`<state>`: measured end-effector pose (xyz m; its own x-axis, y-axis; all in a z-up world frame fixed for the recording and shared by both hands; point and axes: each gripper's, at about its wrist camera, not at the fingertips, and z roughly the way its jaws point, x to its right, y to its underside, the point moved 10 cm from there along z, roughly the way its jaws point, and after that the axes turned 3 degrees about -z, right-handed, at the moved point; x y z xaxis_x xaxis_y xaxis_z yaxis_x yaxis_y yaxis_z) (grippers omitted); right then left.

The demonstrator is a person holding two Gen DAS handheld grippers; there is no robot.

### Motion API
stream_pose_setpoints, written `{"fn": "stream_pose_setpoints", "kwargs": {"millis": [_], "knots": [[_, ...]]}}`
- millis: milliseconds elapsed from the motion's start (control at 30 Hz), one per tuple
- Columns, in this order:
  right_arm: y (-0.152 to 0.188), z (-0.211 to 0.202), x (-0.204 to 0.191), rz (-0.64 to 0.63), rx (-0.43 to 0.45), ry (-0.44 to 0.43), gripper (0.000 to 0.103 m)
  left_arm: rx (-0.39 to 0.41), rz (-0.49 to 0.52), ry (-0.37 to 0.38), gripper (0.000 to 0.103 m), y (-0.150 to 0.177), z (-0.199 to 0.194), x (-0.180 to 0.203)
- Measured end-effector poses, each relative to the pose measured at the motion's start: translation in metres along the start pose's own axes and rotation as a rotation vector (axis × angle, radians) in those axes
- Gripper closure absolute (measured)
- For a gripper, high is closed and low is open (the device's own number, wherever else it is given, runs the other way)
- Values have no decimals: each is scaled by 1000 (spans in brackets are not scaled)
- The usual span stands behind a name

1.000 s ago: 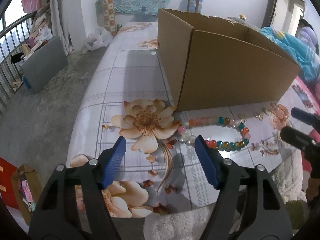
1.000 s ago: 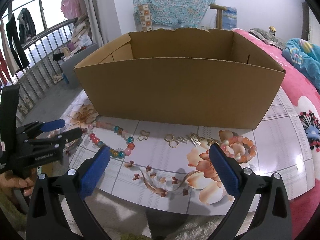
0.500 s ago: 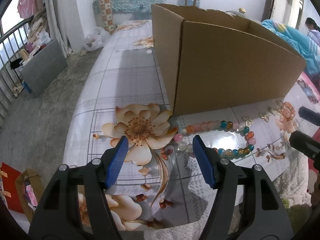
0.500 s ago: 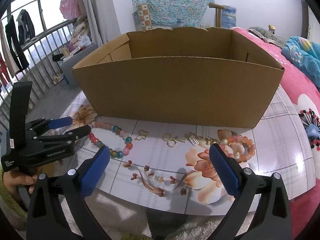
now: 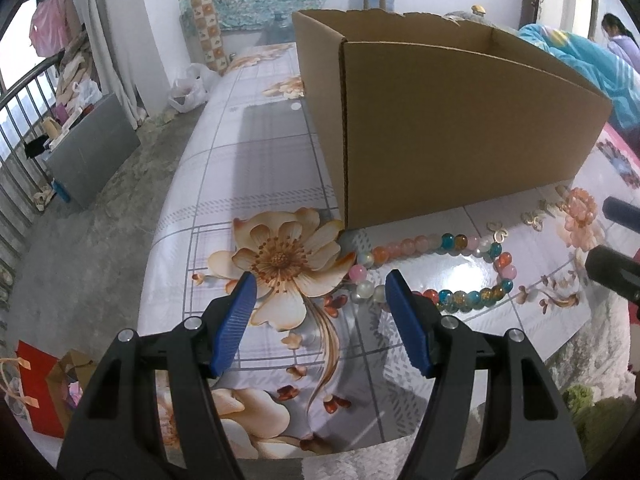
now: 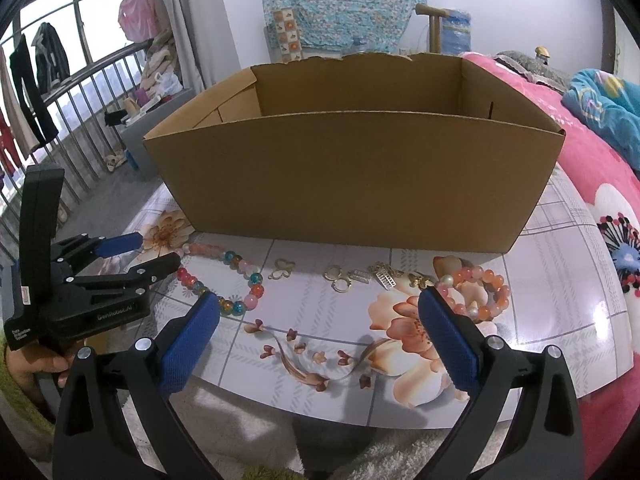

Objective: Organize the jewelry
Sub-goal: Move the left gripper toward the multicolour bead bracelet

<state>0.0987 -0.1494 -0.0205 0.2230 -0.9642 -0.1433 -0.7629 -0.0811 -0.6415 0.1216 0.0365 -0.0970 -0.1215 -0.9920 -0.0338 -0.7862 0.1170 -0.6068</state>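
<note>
Both sets of jaws gape with nothing in them: left gripper hovers near the left end of the multicolour bead necklace, right gripper over bare counter near its front edge. Necklace, gold charms and peach bracelet lie in a row just before the cardboard box, open strip between them and the edge

"GenRobot.AI" on left hand-held gripper body.
</note>
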Motion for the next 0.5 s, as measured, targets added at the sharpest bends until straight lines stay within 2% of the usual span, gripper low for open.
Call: {"fn": "stream_pose_setpoints", "kwargs": {"millis": [233, 333, 500], "knots": [[1, 1, 1, 12, -4, -6, 6, -14, 9, -3, 39, 6, -5, -1], [0, 2, -1, 8, -5, -7, 6, -47, 8, -12, 39, 14, -1, -5], [0, 1, -1, 5, -4, -5, 6, -12, -19, 43, 39, 9, -11, -4]]}}
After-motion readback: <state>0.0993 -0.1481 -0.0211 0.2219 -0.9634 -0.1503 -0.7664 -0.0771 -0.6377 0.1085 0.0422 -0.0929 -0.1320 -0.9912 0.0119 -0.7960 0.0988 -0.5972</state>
